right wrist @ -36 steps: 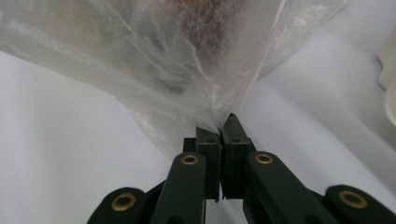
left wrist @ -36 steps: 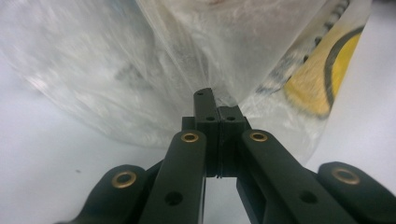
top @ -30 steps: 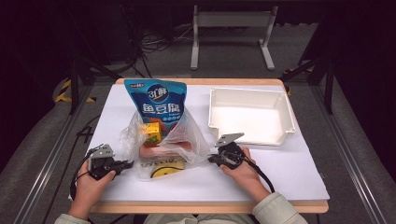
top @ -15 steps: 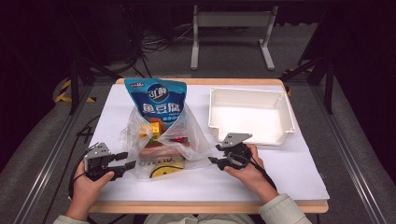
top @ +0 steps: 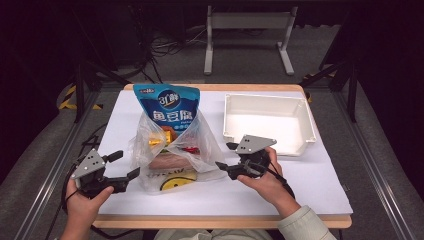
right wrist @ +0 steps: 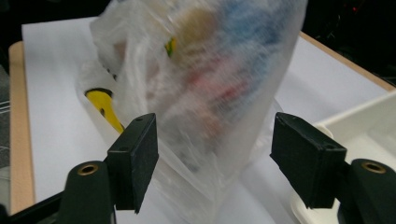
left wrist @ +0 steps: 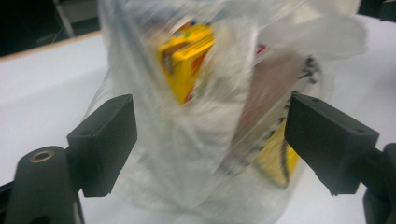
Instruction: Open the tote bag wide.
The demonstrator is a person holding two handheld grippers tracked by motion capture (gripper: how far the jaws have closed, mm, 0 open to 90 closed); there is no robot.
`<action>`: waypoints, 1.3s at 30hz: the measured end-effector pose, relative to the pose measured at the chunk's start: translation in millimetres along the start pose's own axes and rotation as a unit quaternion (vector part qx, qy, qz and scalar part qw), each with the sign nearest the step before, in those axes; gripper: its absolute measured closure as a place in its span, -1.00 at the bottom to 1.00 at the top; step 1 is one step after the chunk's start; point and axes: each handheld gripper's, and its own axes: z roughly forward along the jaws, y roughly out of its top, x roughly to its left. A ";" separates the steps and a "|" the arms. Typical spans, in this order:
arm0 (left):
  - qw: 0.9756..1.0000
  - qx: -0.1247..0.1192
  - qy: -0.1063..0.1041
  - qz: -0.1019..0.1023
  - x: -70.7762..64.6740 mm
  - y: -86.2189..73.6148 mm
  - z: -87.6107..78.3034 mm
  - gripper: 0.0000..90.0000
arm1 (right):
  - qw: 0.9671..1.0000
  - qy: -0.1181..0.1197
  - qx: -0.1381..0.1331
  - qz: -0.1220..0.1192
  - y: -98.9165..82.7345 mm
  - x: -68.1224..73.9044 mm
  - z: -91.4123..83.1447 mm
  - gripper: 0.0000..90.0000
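A clear plastic bag (top: 170, 152) stands mid-table. A blue snack pouch (top: 169, 107) sticks out of its top, and a yellow box (left wrist: 187, 65) and a yellow disc (top: 172, 184) show through the film. My left gripper (top: 126, 165) hovers just left of the bag and my right gripper (top: 225, 156) just right of it. Both sets of jaws have just been opening. In the left gripper view the left gripper (left wrist: 217, 140) frames the bag (left wrist: 205, 121), pads off the film. The right gripper (right wrist: 222, 158) frames the bag (right wrist: 210, 93) the same way.
An empty white tray (top: 300, 145) sits at the right, close behind my right hand. A white sheet (top: 310, 185) covers the wooden table (top: 220, 221). Cables trail off the left edge, and a metal stand is on the floor beyond.
Both grippers were shut on the bag's lower sides. They have opened, let go of the film, and lifted a little away from it. The bag stays standing.
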 end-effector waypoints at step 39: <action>0.998 0.052 -0.039 -0.012 21.0 8.2 37.1 0.90 | 1.000 0.017 0.020 -0.017 28.5 14.2 48.9 0.90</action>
